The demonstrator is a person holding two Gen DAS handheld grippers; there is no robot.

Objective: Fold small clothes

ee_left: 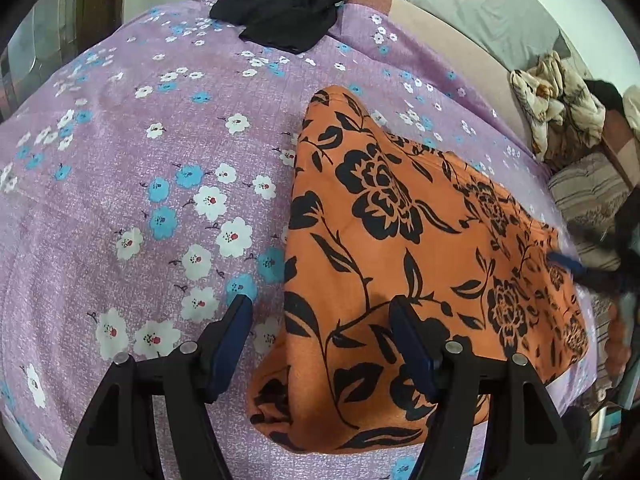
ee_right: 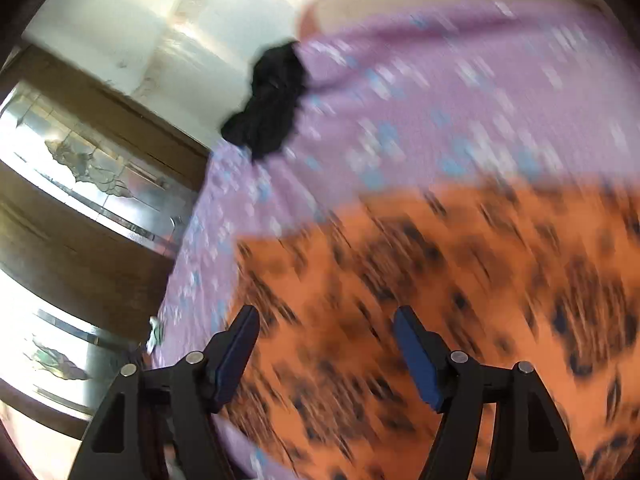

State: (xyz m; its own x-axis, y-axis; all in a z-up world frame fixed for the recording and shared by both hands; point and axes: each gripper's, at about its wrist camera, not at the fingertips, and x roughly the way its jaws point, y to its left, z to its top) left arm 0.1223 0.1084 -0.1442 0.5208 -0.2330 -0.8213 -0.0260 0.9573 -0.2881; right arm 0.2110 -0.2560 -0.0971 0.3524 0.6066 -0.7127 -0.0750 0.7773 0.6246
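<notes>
An orange garment with a black flower print (ee_left: 400,240) lies folded on a purple flowered bedsheet (ee_left: 140,200). My left gripper (ee_left: 320,304) is open and empty just above the garment's near left edge, one finger over the sheet, one over the cloth. The right gripper's blue fingertips (ee_left: 568,264) show at the garment's right edge in the left wrist view. In the blurred right wrist view my right gripper (ee_right: 326,316) is open and empty above the orange garment (ee_right: 440,300). A black garment (ee_left: 280,12) lies crumpled at the sheet's far edge, also in the right wrist view (ee_right: 272,104).
A grey cloth (ee_left: 480,4) and a heap of patterned clothes (ee_left: 560,104) lie beyond the bed at the right. A striped cushion (ee_left: 592,204) sits at the right edge. A wooden cabinet with mirrored doors (ee_right: 88,184) stands past the bed.
</notes>
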